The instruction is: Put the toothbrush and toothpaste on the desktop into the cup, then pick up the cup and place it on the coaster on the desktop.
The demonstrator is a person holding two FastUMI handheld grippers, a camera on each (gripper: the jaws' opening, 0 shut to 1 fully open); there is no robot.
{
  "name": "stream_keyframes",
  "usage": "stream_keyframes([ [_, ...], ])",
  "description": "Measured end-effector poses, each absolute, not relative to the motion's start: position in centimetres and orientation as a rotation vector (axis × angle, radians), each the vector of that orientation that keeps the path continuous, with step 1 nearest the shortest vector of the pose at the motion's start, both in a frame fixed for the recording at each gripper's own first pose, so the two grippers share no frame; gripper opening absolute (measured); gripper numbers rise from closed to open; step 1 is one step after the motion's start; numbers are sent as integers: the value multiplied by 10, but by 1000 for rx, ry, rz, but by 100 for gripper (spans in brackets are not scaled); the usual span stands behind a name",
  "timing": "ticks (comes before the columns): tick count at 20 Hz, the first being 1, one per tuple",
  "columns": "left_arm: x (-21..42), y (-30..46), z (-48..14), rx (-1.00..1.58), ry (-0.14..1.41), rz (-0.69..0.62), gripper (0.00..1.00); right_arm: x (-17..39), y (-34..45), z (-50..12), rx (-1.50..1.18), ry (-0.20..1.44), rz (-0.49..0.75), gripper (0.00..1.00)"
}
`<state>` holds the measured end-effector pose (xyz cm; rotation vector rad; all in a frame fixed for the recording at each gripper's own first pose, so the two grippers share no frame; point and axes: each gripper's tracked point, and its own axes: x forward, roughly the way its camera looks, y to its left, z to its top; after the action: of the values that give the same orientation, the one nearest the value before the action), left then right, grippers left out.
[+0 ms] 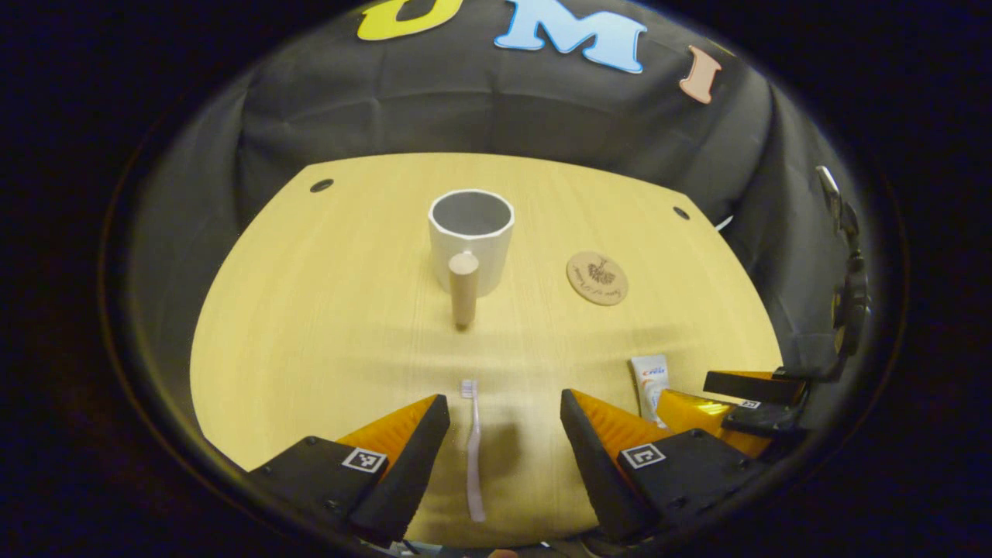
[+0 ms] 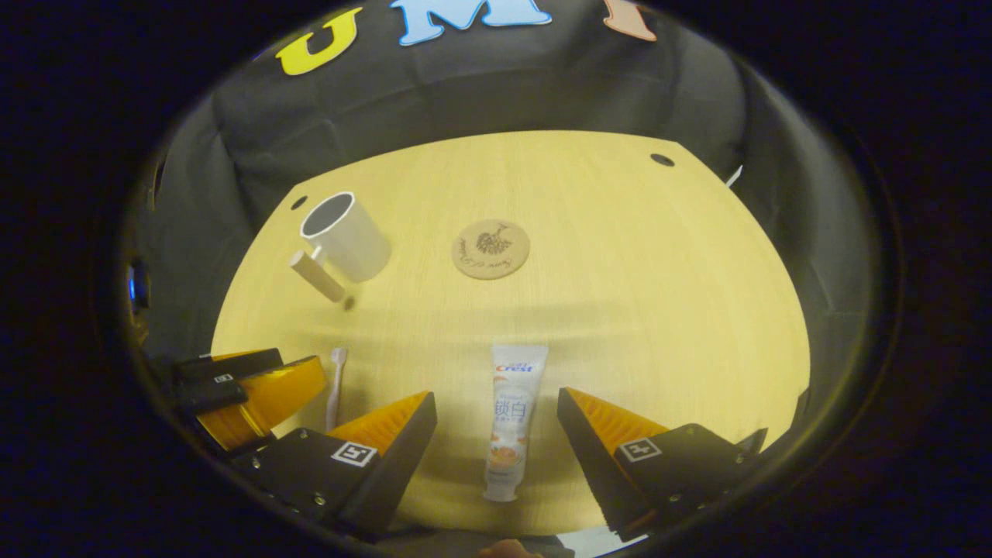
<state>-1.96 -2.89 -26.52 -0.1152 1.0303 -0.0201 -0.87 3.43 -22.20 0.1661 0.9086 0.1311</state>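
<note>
Left gripper (image 1: 504, 411) spread wide, toothbrush (image 1: 473, 457) flat between its fingers, untouched. Right gripper (image 2: 496, 411) likewise agape astride toothpaste (image 2: 508, 418). Cup (image 1: 471, 240), coaster (image 1: 597, 277) well ahead.

cup (image 1: 470, 242): white, open top, stands up straight in the middle of the desk (image 1: 310, 325). Its wooden handle sticks out toward 6 o'clock in the left gripper view.
coaster (image 1: 597, 277): round, light brown, with a dark drawing on it. Lies flat near the cup, at its 4 o'clock. Nothing on it.
toothbrush (image 1: 473, 453): pale pink, lies flat, bristle end at 12 o'clock, well apart from the cup.
toothpaste (image 2: 510, 418): white tube, lies flat, cap end at 6 o'clock in the right gripper view.
</note>
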Motion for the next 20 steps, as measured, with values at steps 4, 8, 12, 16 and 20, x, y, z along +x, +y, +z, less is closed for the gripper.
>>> stream_keyframes([
  [4,-42,-35,-287,-120,1210,-3,100,-12,42,-241,184,1003,169,97],
  [8,-60,-27,-304,-121,1314,30,100,-13,42,-251,169,1053,167,97],
  [12,-67,-25,-319,-100,1396,27,96,-13,35,-267,160,1133,129,97],
  [16,-77,-31,-328,-138,1459,40,96,-13,38,-272,167,1172,134,97],
  [20,-77,-22,-334,-96,1468,54,88,-14,38,-280,140,1195,129,97],
])
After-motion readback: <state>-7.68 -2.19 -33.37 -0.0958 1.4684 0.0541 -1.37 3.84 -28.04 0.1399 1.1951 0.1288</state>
